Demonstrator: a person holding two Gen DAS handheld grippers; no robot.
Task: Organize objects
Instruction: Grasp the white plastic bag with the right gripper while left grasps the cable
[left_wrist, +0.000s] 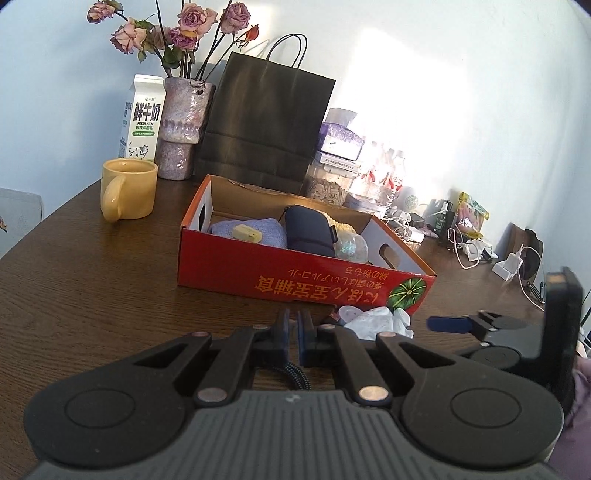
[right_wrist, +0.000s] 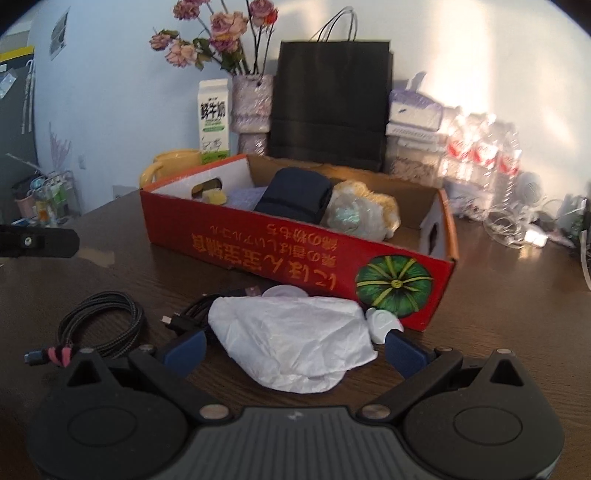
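A red cardboard box (left_wrist: 295, 284) (right_wrist: 266, 254) stands on the wooden table. It holds a dark pouch (left_wrist: 309, 230) (right_wrist: 295, 195), a purple cloth (left_wrist: 258, 229), a small yellow block (left_wrist: 246, 232) and a clear wrapped ball (right_wrist: 351, 218). My right gripper (right_wrist: 293, 350) is open, its pads on either side of a white crumpled bag (right_wrist: 291, 343) in front of the box; the bag also shows in the left wrist view (left_wrist: 376, 321). My left gripper (left_wrist: 294, 332) is shut and empty, above a coiled black cable (left_wrist: 297, 373) (right_wrist: 99, 321).
A yellow mug (left_wrist: 129, 188), milk carton (left_wrist: 142, 118), vase of dried roses (left_wrist: 183, 125) and black paper bag (left_wrist: 266, 125) stand behind the box. A black USB cable (right_wrist: 192, 314) and white round item (right_wrist: 382, 323) lie by the bag. Chargers and bottles (right_wrist: 480, 155) crowd the right.
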